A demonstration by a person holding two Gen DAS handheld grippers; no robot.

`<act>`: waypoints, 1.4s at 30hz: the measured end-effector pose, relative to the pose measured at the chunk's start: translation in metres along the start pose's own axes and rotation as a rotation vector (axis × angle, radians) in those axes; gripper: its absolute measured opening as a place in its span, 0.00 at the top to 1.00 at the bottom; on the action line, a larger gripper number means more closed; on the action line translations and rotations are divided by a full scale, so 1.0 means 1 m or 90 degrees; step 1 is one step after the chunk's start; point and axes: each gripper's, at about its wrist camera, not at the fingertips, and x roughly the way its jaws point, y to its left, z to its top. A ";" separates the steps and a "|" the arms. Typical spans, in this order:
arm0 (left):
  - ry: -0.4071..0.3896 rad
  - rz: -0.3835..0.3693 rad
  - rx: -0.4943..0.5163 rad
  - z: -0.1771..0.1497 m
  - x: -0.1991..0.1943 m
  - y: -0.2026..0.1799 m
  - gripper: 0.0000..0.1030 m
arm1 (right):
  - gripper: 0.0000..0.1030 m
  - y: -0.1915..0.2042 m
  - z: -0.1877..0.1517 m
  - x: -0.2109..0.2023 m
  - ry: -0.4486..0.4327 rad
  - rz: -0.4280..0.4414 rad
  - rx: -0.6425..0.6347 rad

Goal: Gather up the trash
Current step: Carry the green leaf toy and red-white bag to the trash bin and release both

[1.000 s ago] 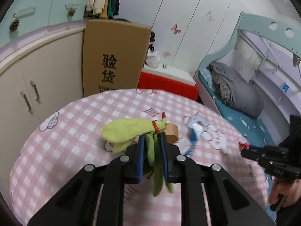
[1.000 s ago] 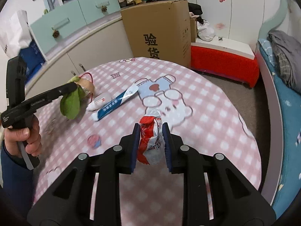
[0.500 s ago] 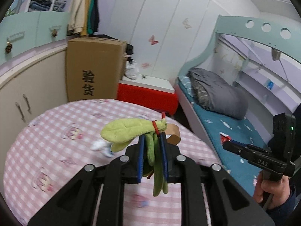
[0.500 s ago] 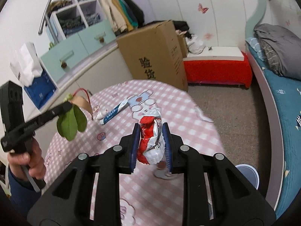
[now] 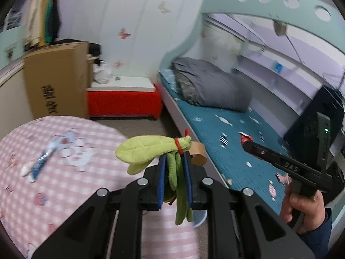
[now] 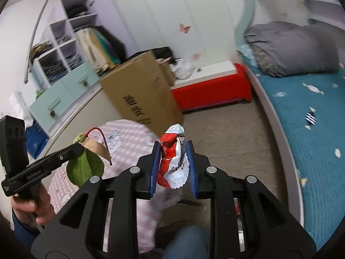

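My left gripper (image 5: pixel 174 157) is shut on a green leaf-shaped fabric piece (image 5: pixel 148 149) with a red band and a tan paper tag; it is held in the air past the table's right edge. It also shows in the right wrist view (image 6: pixel 85 168). My right gripper (image 6: pixel 173 149) is shut on a crumpled red and white wrapper (image 6: pixel 172 161), held above the floor beside the table. The right gripper also shows in the left wrist view (image 5: pixel 245 143). A blue and white tube (image 5: pixel 41 161) lies on the pink checked table (image 5: pixel 75 185).
A tall cardboard box (image 5: pixel 56 82) stands behind the table, next to a red storage bench (image 5: pixel 123 101). A bed with a blue sheet (image 5: pixel 226 142) and a grey duvet (image 5: pixel 211 84) runs along the right. A round pale bin rim (image 5: pixel 199 219) shows on the floor below my left gripper.
Both grippers have swung right, off the table and toward the bed and floor, each still holding its item. The table has slid to the left of both views.
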 end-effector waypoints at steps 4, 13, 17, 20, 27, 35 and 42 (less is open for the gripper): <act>0.032 -0.034 0.027 0.001 0.031 -0.035 0.85 | 0.77 -0.036 -0.004 -0.009 -0.003 -0.029 0.035; 0.149 -0.083 0.058 -0.016 0.120 -0.087 0.84 | 0.77 -0.113 -0.025 0.005 0.035 -0.072 0.123; 0.228 -0.085 0.070 -0.030 0.170 -0.102 0.84 | 0.77 -0.146 -0.040 0.027 0.074 -0.083 0.171; 0.292 -0.063 0.094 -0.044 0.211 -0.112 0.84 | 0.77 -0.168 -0.050 0.046 0.106 -0.087 0.203; 0.396 -0.053 0.137 -0.074 0.275 -0.120 0.84 | 0.74 -0.209 -0.074 0.085 0.171 -0.091 0.272; 0.423 -0.040 0.172 -0.085 0.306 -0.126 0.24 | 0.38 -0.240 -0.089 0.101 0.192 -0.102 0.343; 0.428 0.000 0.142 -0.086 0.310 -0.117 0.19 | 0.09 -0.245 -0.088 0.095 0.192 -0.113 0.360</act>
